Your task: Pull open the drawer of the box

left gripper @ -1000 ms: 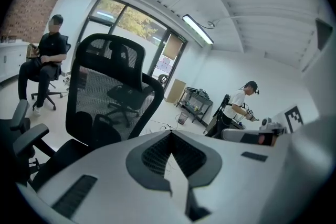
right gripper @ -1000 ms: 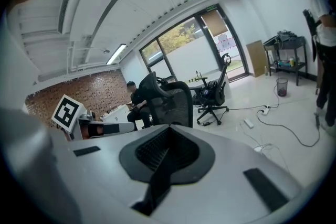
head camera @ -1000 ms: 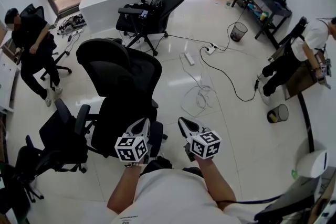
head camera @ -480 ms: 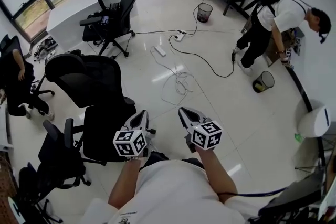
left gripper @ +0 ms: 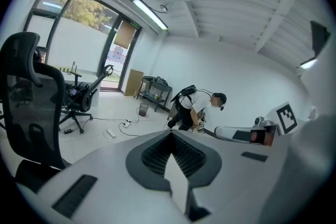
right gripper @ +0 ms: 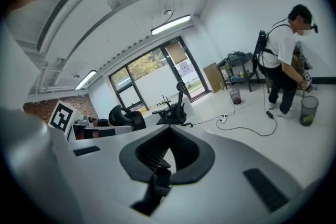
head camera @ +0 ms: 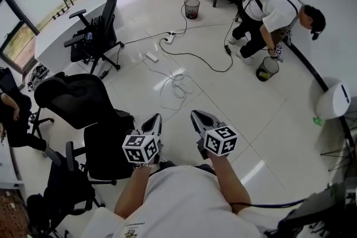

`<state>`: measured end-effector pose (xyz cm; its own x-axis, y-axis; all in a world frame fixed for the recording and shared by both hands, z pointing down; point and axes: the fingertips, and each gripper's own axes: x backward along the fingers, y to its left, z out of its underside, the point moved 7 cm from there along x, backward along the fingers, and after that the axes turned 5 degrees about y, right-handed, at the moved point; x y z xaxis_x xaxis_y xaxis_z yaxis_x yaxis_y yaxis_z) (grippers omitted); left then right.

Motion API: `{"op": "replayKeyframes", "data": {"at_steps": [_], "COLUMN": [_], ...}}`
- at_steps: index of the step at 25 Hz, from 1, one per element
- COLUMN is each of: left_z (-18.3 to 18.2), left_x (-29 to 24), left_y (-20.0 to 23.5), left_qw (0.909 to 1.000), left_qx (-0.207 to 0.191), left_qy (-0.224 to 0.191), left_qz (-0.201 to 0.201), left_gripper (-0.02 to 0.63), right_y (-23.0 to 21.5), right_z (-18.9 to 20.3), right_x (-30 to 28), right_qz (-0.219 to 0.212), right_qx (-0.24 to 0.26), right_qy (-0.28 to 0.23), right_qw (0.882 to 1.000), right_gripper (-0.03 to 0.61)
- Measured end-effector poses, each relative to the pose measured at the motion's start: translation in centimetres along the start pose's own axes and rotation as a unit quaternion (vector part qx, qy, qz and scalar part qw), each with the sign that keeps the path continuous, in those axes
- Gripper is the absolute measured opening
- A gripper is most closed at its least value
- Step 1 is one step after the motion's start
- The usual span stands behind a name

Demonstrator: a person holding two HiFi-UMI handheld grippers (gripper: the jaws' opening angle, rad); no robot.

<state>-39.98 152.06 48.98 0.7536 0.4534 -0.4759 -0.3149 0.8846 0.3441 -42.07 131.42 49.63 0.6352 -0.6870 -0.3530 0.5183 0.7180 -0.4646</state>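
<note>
No box or drawer shows in any view. In the head view both grippers are held side by side at waist height over the glossy white floor (head camera: 223, 103). The left gripper (head camera: 154, 122) and the right gripper (head camera: 197, 117) point forward, each with its marker cube near the hand. In the left gripper view the left gripper (left gripper: 170, 132) has its jaws meeting at the tip, with nothing between them. The right gripper (right gripper: 169, 127) in its own view is shut the same way and holds nothing.
Black office chairs (head camera: 83, 106) crowd the left, close to the left gripper. Cables and a power strip (head camera: 175, 83) lie on the floor ahead. A person (head camera: 268, 14) bends by a bin (head camera: 266, 68) at the right wall. A curved white desk (head camera: 61, 30) stands far left.
The head view has swung right and forward: the chairs slid to the left and nearer, the bending person moved toward the middle. Both grippers keep their place and stay shut.
</note>
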Motion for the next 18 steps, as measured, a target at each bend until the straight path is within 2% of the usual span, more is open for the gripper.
{"op": "replayKeyframes", "data": {"at_steps": [11, 18], "left_z": [-0.6, 0.3], "left_x": [-4.2, -7.7], "left_y": [-5.8, -11.3], "left_qw": [0.9964, 0.9872], "left_qx": [-0.047, -0.086], "left_qy": [0.033, 0.061], "left_qz": [0.062, 0.120], "left_gripper": [0.002, 0.002], "right_y": [-4.2, -7.5], "right_z": [0.2, 0.9], "right_x": [4.6, 9.4], "right_qz": [0.045, 0.088], "right_qx": [-0.039, -0.058], "right_qy": [-0.027, -0.057], "right_qw": [0.998, 0.993], "right_gripper": [-0.012, -0.012]}}
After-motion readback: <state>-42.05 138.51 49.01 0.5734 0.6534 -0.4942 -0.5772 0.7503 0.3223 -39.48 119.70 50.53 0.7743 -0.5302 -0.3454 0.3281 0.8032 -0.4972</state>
